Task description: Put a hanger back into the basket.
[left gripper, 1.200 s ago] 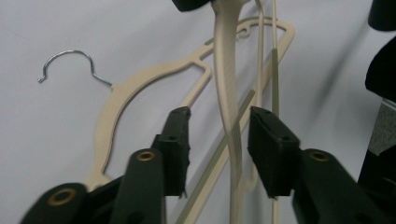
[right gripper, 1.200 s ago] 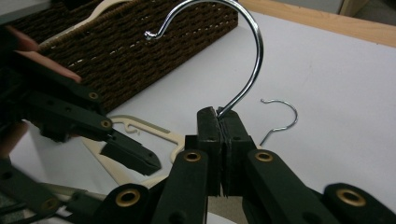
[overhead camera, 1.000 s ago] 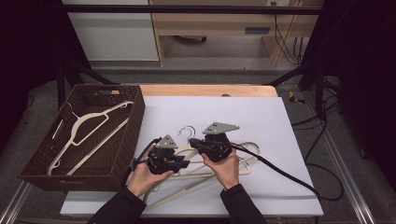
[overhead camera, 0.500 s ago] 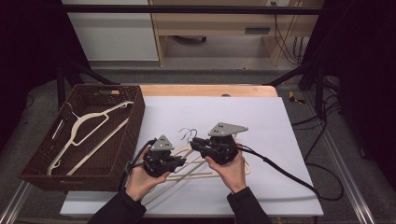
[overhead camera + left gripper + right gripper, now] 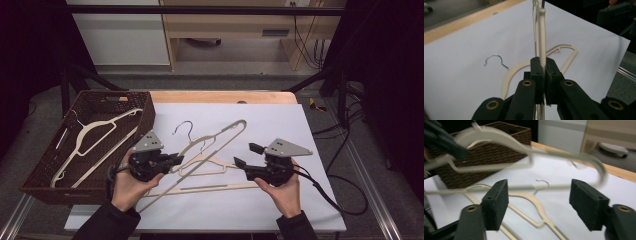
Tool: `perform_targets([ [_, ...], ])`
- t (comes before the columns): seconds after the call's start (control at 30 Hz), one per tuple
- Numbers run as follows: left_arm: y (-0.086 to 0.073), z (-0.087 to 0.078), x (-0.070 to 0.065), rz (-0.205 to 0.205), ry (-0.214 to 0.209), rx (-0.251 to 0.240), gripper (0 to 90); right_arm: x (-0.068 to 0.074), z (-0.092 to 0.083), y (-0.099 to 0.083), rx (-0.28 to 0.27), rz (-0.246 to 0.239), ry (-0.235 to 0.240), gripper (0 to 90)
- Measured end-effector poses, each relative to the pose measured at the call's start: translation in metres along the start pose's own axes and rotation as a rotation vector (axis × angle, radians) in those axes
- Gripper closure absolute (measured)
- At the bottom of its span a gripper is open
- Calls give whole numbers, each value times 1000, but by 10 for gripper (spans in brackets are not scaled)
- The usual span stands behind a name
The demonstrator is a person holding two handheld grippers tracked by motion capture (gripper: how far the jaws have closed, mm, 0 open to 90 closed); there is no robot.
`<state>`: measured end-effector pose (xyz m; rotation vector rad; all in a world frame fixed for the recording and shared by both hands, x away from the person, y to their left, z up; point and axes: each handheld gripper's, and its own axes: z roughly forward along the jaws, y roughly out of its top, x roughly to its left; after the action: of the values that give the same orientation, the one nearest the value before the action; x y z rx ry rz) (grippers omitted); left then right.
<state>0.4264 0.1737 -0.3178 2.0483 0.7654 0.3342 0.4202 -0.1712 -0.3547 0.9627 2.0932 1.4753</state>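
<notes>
My left gripper is shut on a cream plastic hanger and holds it tilted above the white table top. In the left gripper view the jaws pinch one thin arm of that hanger edge-on. A second cream hanger with a metal hook lies flat on the table below it. My right gripper is open, right of both hangers, holding nothing. In the right gripper view, the raised hanger passes blurred beyond the wide-open jaws, with the lying hanger under it.
A dark wicker basket stands at the table's left edge with another cream hanger inside. The white sheet covers the table. A bare wooden strip runs along the far edge. The right gripper's cable loops off the right side.
The two grippers were close together on the hangers. Now the right one has let go and moved right, while the left has moved left and lifted one hanger off the table.
</notes>
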Motion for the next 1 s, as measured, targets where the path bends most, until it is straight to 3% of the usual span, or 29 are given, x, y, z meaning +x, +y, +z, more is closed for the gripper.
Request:
perform_targets([
  [0.27,25,-39,21,60,77,-32,865,-27,-29,-24,-24,43,-70,178],
  [0.43,29,-59,42,72,83,-47,865,-33,-38,-31,-14,55,-105,127],
  [0.57,28,-77,65,43,85,-72,865,-35,-41,-34,8,50,-122,100],
  [0.73,24,-96,97,24,126,-73,865,-37,-45,-34,6,45,-131,93],
  [0.93,7,-114,141,-34,168,-81,865,-39,-47,-34,10,44,-145,91],
  [1.0,0,-119,152,-35,194,-71,865,-39,-47,-34,12,44,-145,91],
])
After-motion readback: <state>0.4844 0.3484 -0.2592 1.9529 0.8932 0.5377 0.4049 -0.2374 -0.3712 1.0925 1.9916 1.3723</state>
